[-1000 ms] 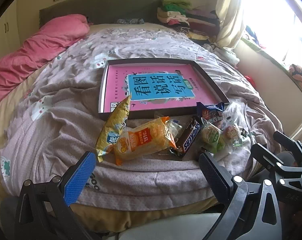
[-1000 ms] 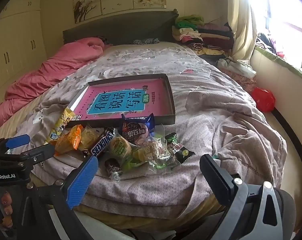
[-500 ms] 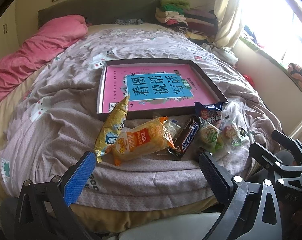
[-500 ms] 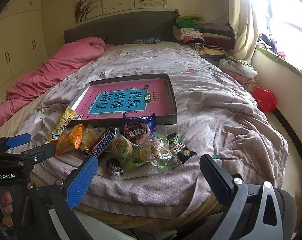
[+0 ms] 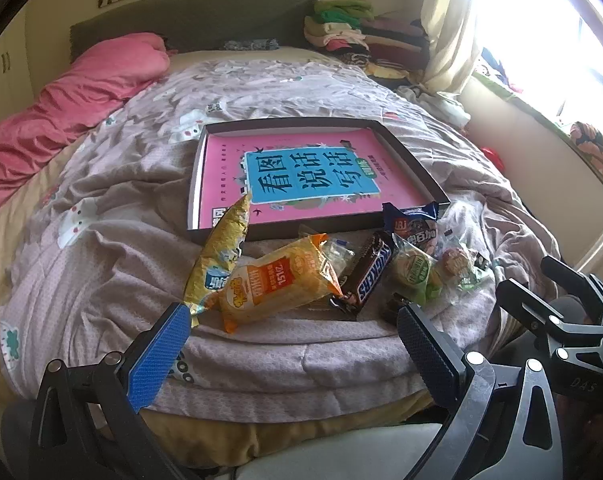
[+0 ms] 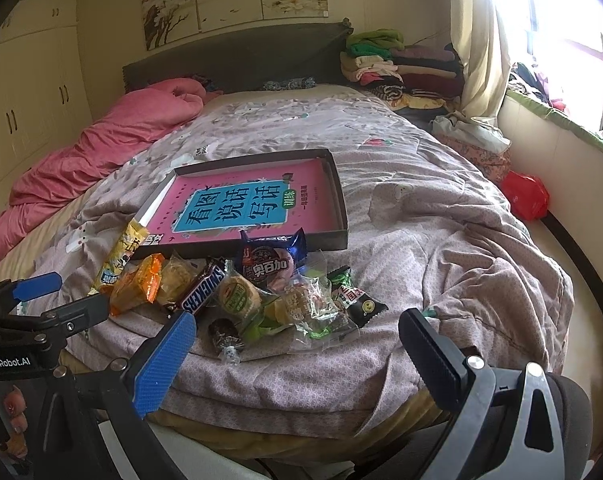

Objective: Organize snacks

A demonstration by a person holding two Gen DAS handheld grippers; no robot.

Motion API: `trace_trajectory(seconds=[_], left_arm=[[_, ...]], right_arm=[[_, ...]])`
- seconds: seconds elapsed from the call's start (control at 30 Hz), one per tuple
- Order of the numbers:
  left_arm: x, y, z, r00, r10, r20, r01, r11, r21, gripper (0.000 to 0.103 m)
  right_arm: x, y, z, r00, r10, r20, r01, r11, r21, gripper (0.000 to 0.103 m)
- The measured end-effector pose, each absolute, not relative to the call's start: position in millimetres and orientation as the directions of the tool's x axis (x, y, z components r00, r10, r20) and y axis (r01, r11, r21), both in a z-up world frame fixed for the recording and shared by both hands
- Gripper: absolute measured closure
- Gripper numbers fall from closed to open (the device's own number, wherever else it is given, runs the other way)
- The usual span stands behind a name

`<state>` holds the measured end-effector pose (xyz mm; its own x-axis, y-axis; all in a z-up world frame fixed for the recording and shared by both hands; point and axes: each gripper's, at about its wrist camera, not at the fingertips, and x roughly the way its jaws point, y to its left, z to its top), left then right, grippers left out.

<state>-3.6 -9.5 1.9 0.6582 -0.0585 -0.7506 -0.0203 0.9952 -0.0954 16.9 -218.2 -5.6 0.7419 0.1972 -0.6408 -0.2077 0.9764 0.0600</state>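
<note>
Both grippers' fingers apart; snacks seemingly untouched.

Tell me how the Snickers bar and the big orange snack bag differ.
The Snickers bar is slim and dark brown; the orange snack bag is wide, puffy and orange-yellow. The Snickers bar bears large white lettering; the orange snack bag shows an orange label panel. In the left wrist view the bar lies right of the bag, their edges meeting. Both lie sealed on the quilt, outside the tray, ungripped.

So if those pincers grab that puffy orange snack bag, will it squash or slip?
The orange snack bag looks air-puffed, so it would probably dent and feel light. Its glossy wrapper may slide between the pads. It lies flat on the quilt, so rolling seems unlikely.
</note>
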Motion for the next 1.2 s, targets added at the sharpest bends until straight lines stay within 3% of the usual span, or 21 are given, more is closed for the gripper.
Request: trace_trajectory(seconds=[0.8,1.2], left_arm=[[-3.3,-11.6,0.6,0.655,-0.062,-0.753,-0.021,0.995,-0.100,0.000],[3.1,8.3,-6.5,0.636,-0.081,-0.768,-0.065,0.985,-0.158,0.000]], right_arm=[[19.5,-225.9,-6.5,0.740,0.180,-0.648,-0.171,0.982,0.078,0.001],[29.3,-225.7,-12.6,0.717,0.176,-0.675,-0.166,0.983,0.080,0.001]])
